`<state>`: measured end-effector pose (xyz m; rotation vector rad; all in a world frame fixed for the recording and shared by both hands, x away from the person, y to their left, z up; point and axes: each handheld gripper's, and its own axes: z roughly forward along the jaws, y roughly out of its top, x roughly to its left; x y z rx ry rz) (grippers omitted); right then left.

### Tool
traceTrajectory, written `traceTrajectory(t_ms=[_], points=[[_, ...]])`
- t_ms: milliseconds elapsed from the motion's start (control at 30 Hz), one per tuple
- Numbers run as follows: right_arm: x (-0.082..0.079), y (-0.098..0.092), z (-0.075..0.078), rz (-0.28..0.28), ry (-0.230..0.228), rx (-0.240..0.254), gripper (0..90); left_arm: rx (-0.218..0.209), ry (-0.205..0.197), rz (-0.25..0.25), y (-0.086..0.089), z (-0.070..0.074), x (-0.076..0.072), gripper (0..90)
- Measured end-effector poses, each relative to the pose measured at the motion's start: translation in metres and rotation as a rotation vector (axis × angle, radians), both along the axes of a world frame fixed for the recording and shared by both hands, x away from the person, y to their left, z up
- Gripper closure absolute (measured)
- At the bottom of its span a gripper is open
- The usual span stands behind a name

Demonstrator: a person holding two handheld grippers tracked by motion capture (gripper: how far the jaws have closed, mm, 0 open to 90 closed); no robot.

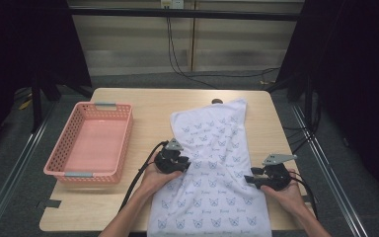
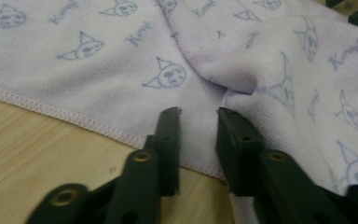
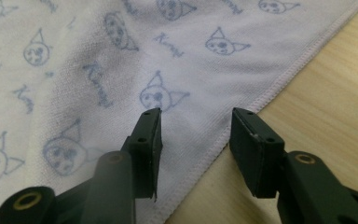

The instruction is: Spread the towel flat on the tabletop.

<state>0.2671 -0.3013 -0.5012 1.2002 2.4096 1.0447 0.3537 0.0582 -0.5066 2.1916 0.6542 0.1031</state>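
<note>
Towel (image 1: 212, 163) lying flat, long axis running near-to-far, slightly rightward

basket (image 1: 90, 143) left on table (image 1: 148, 106) | towel (image 1: 214, 163) right of basket

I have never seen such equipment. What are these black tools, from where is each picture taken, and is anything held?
A person sits at a wooden table and holds a hand tool with two black jaws in each hand: the left gripper and the right gripper. The wide picture comes from a camera above the table. The two close pictures come from cameras riding on each gripper, looking along its jaws. On the table lie a white towel printed with blue cat faces and an empty pink basket. Both grippers are at the towel's side edges with open jaws, so nothing is held.
</note>
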Motion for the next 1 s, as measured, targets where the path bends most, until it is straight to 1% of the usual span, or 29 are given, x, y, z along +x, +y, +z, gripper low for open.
traceTrajectory(t_ms=[33, 67, 100, 133, 167, 200, 233, 267, 300, 333, 367, 400, 433, 500, 533, 567, 600, 633, 667, 700, 767, 800, 833, 867, 900, 967, 1000], points=[[-0.001, 0.002, 0.000, 0.008, -0.012, -0.020, 59.5, 0.014, -0.017, 0.003, 0.001, 0.000, -0.001, 79.7], [-0.003, 0.004, 0.001, 0.024, -0.014, -0.032, 68.7, 0.003, 0.000, 0.000, 0.002, 0.000, 0.000, 84.4], [-0.004, 0.006, 0.001, 0.037, -0.015, -0.026, 77.2, 0.006, 0.011, 0.000, 0.003, 0.000, 0.001, 88.2], [-0.004, 0.007, 0.001, 0.041, -0.012, -0.021, 82.7, -0.005, 0.022, 0.007, 0.005, 0.000, 0.002, 89.3], [-0.005, 0.008, 0.002, 0.046, -0.010, -0.027, 85.2, -0.017, 0.041, 0.013, 0.007, 0.000, 0.004, 89.7], [-0.005, 0.007, 0.003, 0.033, -0.010, -0.032, 86.0, -0.025, 0.051, 0.022, 0.010, -0.001, 0.005, 89.9], [-0.005, 0.005, 0.004, 0.028, -0.008, -0.018, 86.3, -0.021, 0.045, 0.040, 0.013, -0.001, 0.007, 90.0], [-0.006, 0.002, 0.006, 0.022, -0.008, -0.004, 86.5, -0.018, 0.051, 0.056, 0.017, 0.000, 0.010, 90.0], [-0.006, -0.002, 0.008, 0.007, -0.013, 0.005, 86.6, -0.030, 0.058, 0.074, 0.021, 0.000, 0.013, 90.0], [-0.007, -0.006, 0.009, -0.001, -0.013, 0.023, 86.7, -0.030, 0.057, 0.088, 0.024, 0.000, 0.015, 90.0], [-0.008, -0.008, 0.010, -0.006, -0.015, 0.032, 86.7, -0.012, 0.046, 0.113, 0.027, 0.001, 0.018, 90.0], [-0.009, -0.012, 0.012, -0.017, -0.020, 0.030, 86.6, -0.007, 0.044, 0.135, 0.032, 0.003, 0.021, 90.0], [-0.011, -0.017, 0.014, -0.030, -0.022, 0.040, 86.6, -0.018, 0.053, 0.143, 0.035, 0.004, 0.023, 90.0], [-0.013, -0.023, 0.015, -0.045, -0.026, 0.048, 86.6, -0.053, 0.051, 0.168, 0.044, 0.009, 0.026, 90.0], [-0.015, -0.027, 0.015, -0.052, -0.022, 0.051, 86.6, -0.060, 0.049, 0.175, 0.046, 0.011, 0.026, 90.0], [-0.017, -0.029, 0.015, -0.056, -0.019, 0.050, 86.6, -0.049, 0.035, 0.186, 0.049, 0.015, 0.027, 90.0], [-0.018, -0.031, 0.014, -0.057, -0.012, 0.047, 86.6, -0.053, 0.029, 0.198, 0.053, 0.019, 0.029, 90.0], [-0.020, -0.033, 0.013, -0.054, -0.006, 0.038, 86.5, -0.064, 0.032, 0.211, 0.055, 0.022, 0.030, 90.0], [-0.022, -0.034, 0.013, -0.057, -0.003, 0.036, 86.4, -0.075, 0.025, 0.230, 0.058, 0.026, 0.030, 90.0], [-0.024, -0.035, 0.013, -0.057, 0.006, 0.040, 86.4, -0.076, 0.000, 0.239, 0.061, 0.033, 0.030, 90.0], [-0.032, -0.039, 0.014, -0.054, 0.003, 0.030, 86.4, -0.067, -0.020, 0.275, 0.065, 0.039, 0.031, 90.0], [-0.034, -0.041, 0.014, -0.053, 0.008, 0.028, 86.4, -0.081, -0.013, 0.302, 0.068, 0.041, 0.034, 90.0], [-0.037, -0.042, 0.013, -0.058, 0.013, 0.023, 86.4, -0.091, -0.001, 0.314, 0.071, 0.041, 0.036, 90.0], [-0.039, -0.044, 0.013, -0.061, 0.008, 0.018, 86.3, -0.091, -0.002, 0.335, 0.075, 0.042, 0.039, 90.0], [-0.042, -0.046, 0.013, -0.074, 0.015, 0.011, 85.8, -0.083, -0.004, 0.343, 0.076, 0.042, 0.041, 90.0], [-0.045, -0.049, 0.013, -0.081, 0.011, 0.018, 83.7, -0.109, 0.016, 0.354, 0.078, 0.040, 0.042, 89.7], [-0.045, -0.050, 0.014, -0.077, 0.005, 0.021, 80.4, -0.114, 0.011, 0.353, 0.077, 0.040, 0.042, 87.2]])
